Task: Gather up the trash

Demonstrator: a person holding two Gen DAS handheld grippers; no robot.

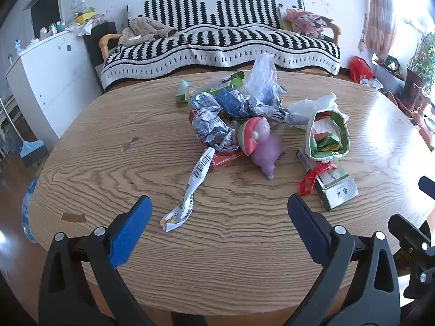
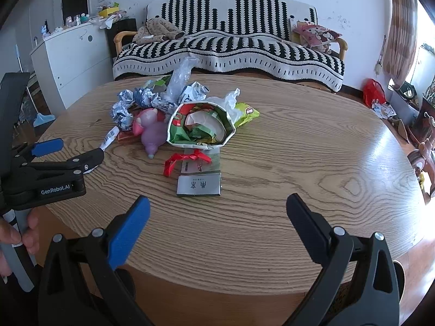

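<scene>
A domestic living room. At upper centre of the frame a wooden-armed sofa under a black-and-white patterned throw carries a cartoon-print cushion and a crumpled garment. A white cabinet cluttered with small bottles stands at upper left, a curtain and potted plant at upper right, and an oval wood-grain desk fills the foreground.

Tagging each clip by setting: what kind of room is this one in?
Most likely a home living room: a sofa under a black-and-white throw behind an oval wooden table, a white cabinet cluttered with small items, and a curtain by a bright window.
</scene>
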